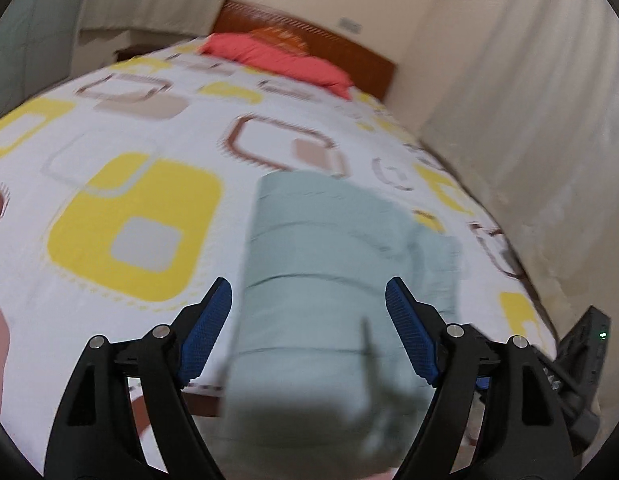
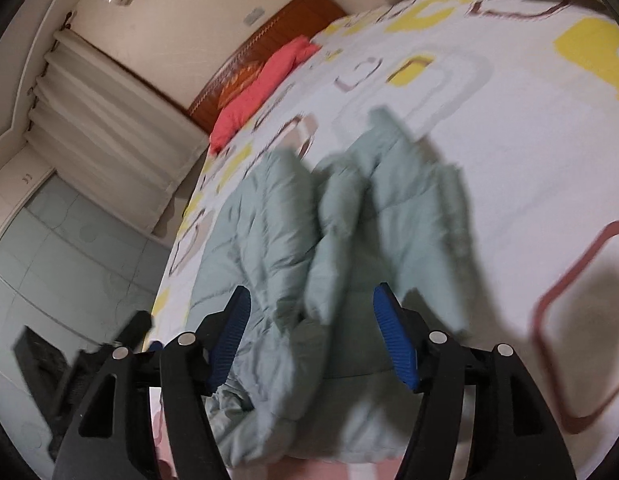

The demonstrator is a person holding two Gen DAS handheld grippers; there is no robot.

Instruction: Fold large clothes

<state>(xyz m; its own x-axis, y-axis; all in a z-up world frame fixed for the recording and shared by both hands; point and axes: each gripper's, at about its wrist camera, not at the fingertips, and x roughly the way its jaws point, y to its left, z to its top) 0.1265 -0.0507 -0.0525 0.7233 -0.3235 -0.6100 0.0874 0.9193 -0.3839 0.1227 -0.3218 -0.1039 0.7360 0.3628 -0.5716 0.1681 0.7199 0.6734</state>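
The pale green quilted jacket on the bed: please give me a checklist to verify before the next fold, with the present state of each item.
1. Left tool open: ok, its blue pads stand wide apart.
2. Right tool open: ok.
3. Pale green quilted jacket lies on the patterned bedsheet: ok.
4. Jacket flat and smooth: not ok, in the right wrist view it is bunched into ridges.
5. Either tool touching the fabric: cannot tell, the pictures are blurred.
6. Red pillow away from the jacket: ok, it is by the headboard.
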